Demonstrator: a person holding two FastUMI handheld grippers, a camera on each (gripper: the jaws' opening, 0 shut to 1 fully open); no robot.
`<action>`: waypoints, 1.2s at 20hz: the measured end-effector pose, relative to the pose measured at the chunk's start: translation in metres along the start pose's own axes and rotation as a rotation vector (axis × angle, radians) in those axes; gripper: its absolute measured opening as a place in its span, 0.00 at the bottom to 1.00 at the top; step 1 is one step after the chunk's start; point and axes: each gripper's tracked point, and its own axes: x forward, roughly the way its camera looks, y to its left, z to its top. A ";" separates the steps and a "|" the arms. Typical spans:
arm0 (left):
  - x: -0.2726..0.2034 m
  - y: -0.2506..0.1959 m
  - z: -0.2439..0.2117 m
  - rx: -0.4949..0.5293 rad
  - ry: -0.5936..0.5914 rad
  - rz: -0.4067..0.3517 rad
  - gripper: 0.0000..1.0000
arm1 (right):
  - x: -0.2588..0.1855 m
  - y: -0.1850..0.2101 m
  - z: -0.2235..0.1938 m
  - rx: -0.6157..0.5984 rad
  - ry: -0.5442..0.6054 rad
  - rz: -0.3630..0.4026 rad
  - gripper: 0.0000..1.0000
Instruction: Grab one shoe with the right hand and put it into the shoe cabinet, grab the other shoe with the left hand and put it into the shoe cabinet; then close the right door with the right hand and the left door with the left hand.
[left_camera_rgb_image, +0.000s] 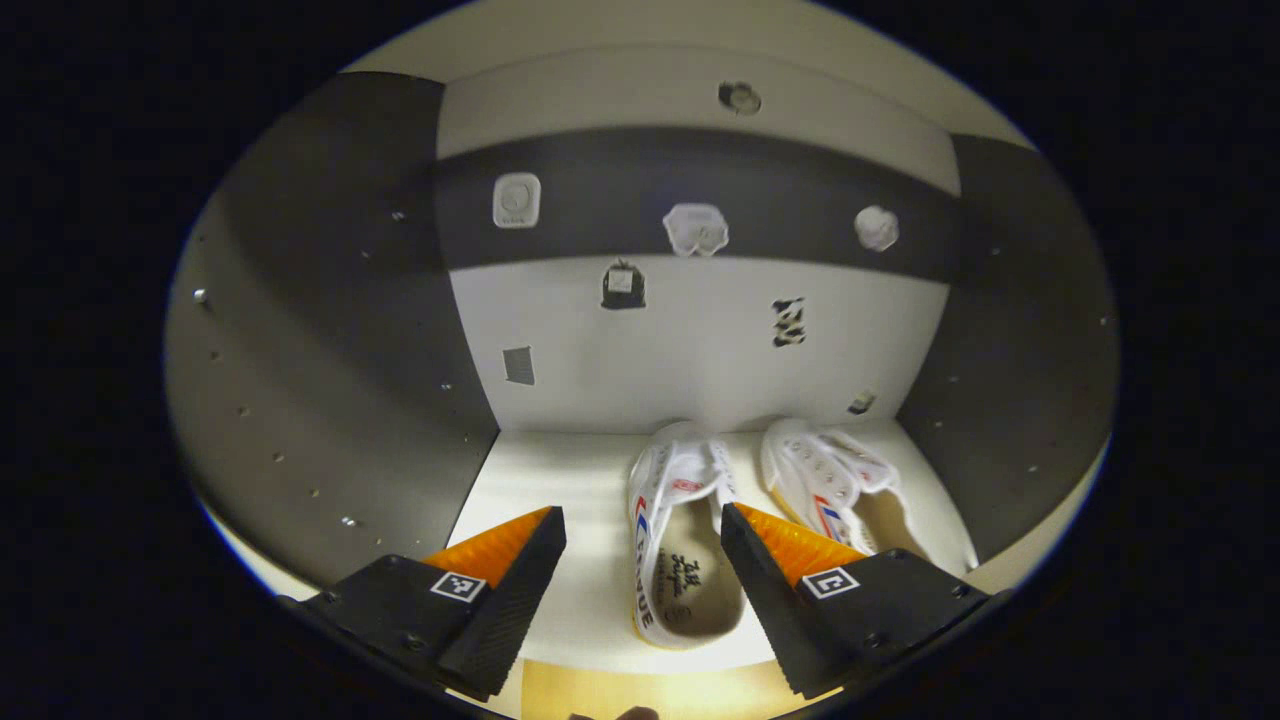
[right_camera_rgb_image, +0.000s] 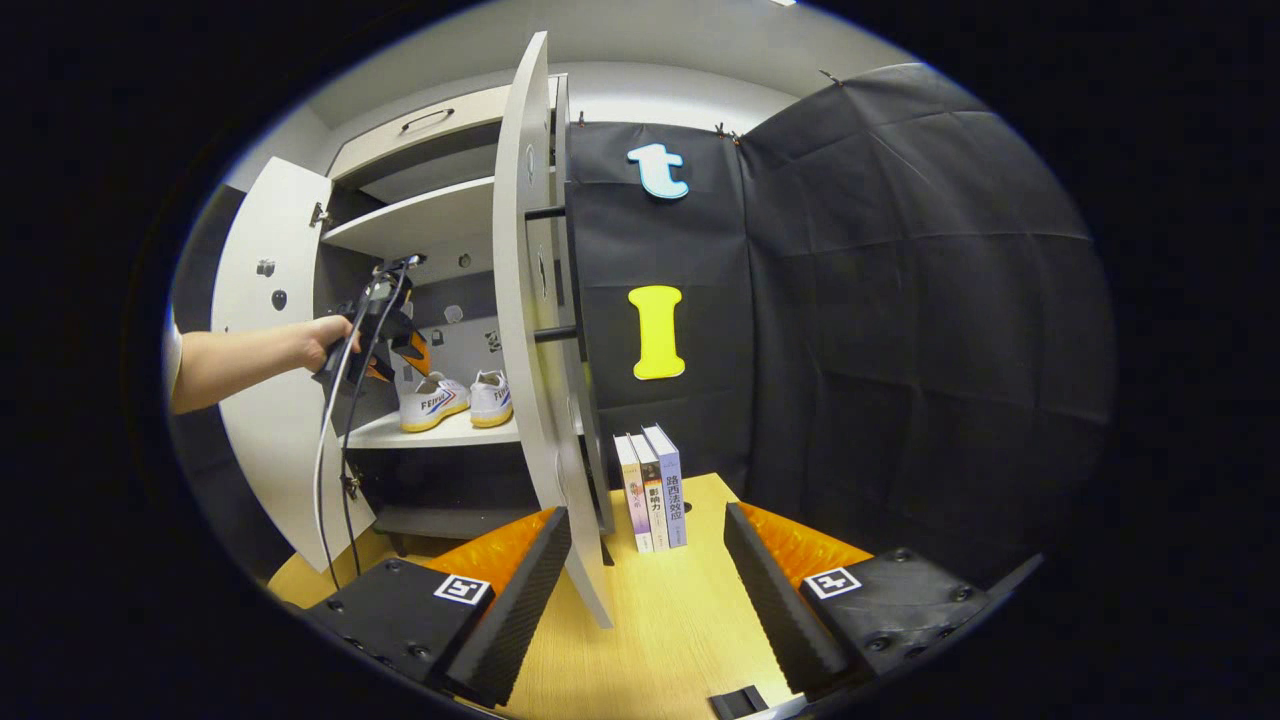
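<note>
Two white canvas shoes stand side by side on the cabinet's white shelf. The nearer shoe lies just past my left gripper, which is open and holds nothing; the other shoe sits to its right. The right gripper view has the same shoes inside the cabinet, with a hand holding the left gripper above them. My right gripper is open and empty over the wooden table. The edge of the open right door stands just beyond its left finger. The left door is open too.
Three books stand upright on the table against the black cloth wall, right of the right door. A higher shelf and a drawer with a handle sit above the shoes. Small stickers and hooks dot the cabinet's back wall.
</note>
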 end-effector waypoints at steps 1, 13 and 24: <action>-0.023 -0.004 0.002 0.002 -0.045 -0.016 0.98 | 0.000 -0.002 0.002 -0.003 -0.002 0.009 0.98; -0.236 -0.051 -0.109 0.047 -0.357 0.019 0.96 | 0.009 -0.017 0.034 -0.058 -0.032 0.124 0.98; -0.289 -0.121 -0.202 0.084 -0.327 -0.054 0.96 | 0.042 -0.035 0.099 -0.027 -0.122 0.167 0.98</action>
